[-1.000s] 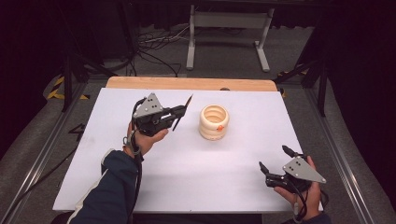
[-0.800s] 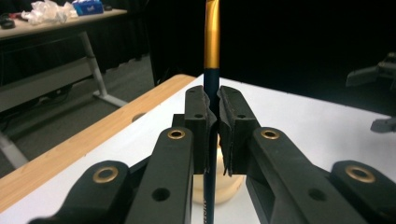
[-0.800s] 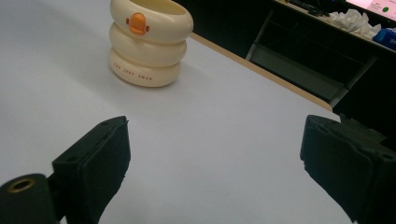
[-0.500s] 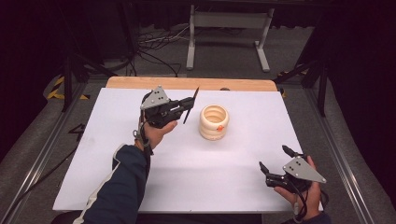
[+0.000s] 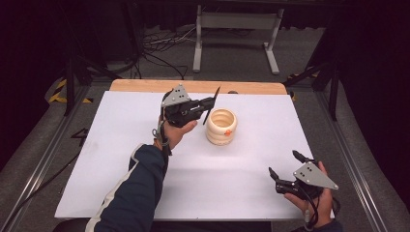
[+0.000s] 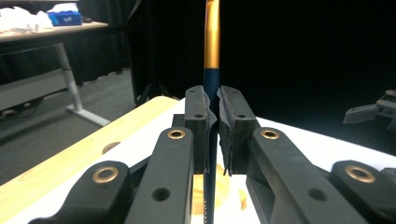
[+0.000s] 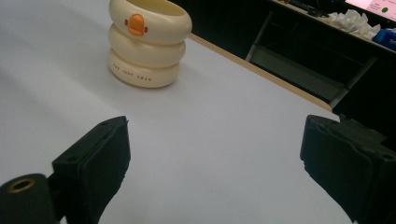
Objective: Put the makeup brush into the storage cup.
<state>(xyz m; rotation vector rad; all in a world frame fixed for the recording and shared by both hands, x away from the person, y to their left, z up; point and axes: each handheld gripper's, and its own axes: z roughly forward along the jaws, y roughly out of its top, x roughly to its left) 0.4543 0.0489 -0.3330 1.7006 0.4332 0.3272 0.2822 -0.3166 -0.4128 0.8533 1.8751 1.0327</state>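
- Left gripper (image 5: 209, 104): black body, grey three-cornered plate on top with small dark screw heads.
- Seen from the left gripper view: two black link arms per side, each with a brass-coloured bushing ring and a plain round hole further along; flat black pads (image 6: 198, 126) at the tips, edges slightly ragged.
- Left sleeve (image 5: 138, 191): dark navy, with a pale stripe running down its outer seam.
- Black cable looped at the left wrist, behind the gripper.
- Right gripper (image 5: 286, 164): same black build, grey triangular plate, cable trailing back past the hand.
- Right pads (image 7: 105, 151): thick, matte black, square-cornered; one brass ring behind the near pad.
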